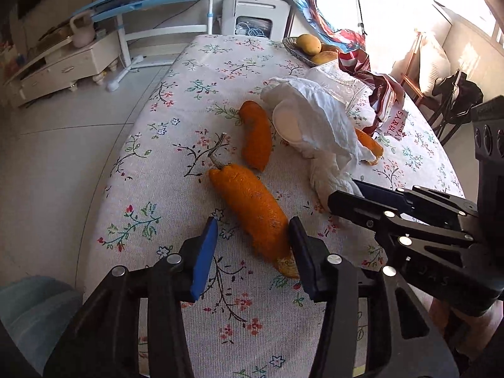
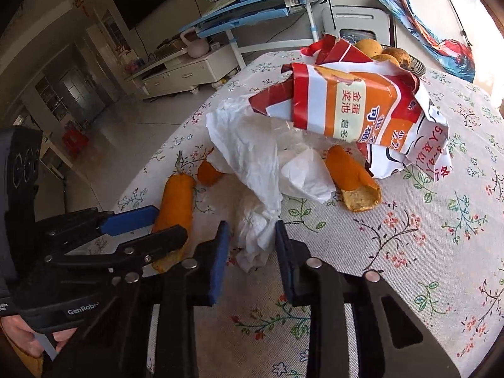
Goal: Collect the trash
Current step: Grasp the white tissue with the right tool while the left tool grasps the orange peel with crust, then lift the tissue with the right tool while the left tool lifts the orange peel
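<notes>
My left gripper (image 1: 253, 239) jaws apart, straddling orange peel (image 1: 252, 211); right gripper (image 2: 250, 245) apart around tissue (image 2: 255, 239). Next: close both.

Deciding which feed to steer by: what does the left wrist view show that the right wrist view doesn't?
Left wrist only: the round white lid tucked in the white bag, and both ends of the nearest peel between the open left gripper.

Right wrist only: the snack bag's printed front, and the tissue between the open right gripper.

Both: three orange peels, white bag, fruit basket, floral tablecloth.
</notes>
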`<action>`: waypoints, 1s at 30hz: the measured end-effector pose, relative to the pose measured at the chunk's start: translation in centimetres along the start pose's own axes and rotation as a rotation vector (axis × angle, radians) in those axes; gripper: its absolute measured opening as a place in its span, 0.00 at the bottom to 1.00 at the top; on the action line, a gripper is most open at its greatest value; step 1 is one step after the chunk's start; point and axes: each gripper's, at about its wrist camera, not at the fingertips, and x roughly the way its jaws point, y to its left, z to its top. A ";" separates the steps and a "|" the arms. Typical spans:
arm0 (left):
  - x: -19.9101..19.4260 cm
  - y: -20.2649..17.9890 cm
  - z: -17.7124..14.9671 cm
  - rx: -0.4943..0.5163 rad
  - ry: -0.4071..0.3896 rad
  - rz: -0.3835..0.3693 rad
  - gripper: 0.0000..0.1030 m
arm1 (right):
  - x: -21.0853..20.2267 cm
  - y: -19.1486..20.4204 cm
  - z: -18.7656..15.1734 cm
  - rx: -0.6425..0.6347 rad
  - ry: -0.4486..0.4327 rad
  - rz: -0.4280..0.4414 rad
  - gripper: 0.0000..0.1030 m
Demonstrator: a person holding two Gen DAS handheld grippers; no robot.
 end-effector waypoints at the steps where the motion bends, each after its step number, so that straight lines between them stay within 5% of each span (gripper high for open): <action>1: 0.0 0.0 0.0 -0.004 0.000 0.001 0.44 | -0.1 0.1 -0.2 -0.010 -0.004 0.001 0.22; 11: 0.5 0.6 0.8 -0.057 -0.019 0.060 0.44 | -4.2 -0.4 -3.1 -0.087 0.117 0.028 0.19; 14: 0.5 0.5 0.5 -0.035 -0.016 0.012 0.23 | -6.2 -0.9 -3.8 -0.087 0.127 0.032 0.19; 22: -0.9 0.5 -1.5 0.032 0.012 -0.086 0.19 | -8.4 -3.3 -6.0 -0.019 0.115 0.037 0.19; 30: -1.3 1.2 -1.2 -0.054 -0.032 -0.033 0.48 | -8.2 -3.0 -6.6 -0.024 0.103 0.011 0.19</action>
